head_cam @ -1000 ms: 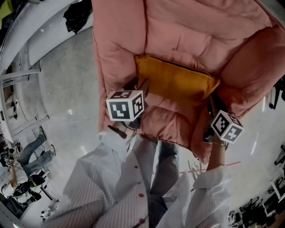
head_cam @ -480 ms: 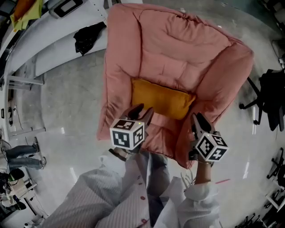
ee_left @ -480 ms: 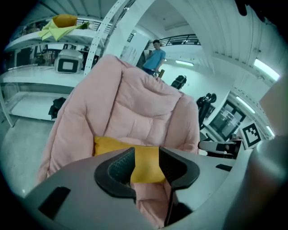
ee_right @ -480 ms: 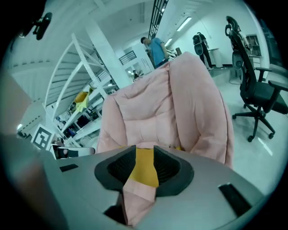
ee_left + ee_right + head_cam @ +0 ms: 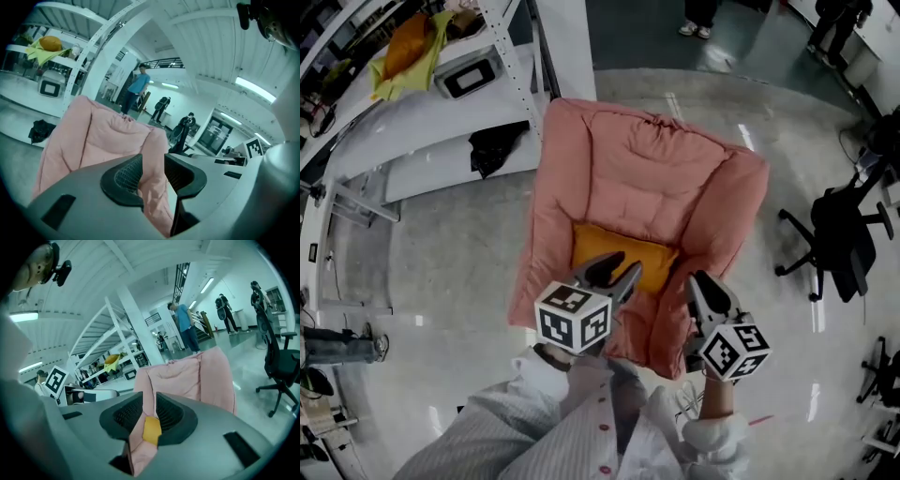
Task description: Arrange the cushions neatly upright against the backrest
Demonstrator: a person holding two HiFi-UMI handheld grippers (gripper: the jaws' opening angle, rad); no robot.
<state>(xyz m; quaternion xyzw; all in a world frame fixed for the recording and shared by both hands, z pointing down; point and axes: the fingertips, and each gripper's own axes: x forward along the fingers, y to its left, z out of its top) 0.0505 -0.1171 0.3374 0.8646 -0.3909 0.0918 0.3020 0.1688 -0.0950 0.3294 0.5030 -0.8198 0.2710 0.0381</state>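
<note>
Well, the orange cushion (image 5: 600, 242) stands at the back of the armchair (image 5: 551, 225) seat, against the backrest (image 5: 649, 164), so the job looks done. The left gripper (image 5: 629, 262), jaws just closing a little, and the right gripper (image 5: 697, 278) hold nothing, jaws apart.

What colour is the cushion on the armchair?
Mustard yellow cushion, clearest in the head view.

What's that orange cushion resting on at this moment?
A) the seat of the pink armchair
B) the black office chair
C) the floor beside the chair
A: the head view shows the orange cushion lying on the seat of the pink armchair, with pink padding on both sides of it.
</note>
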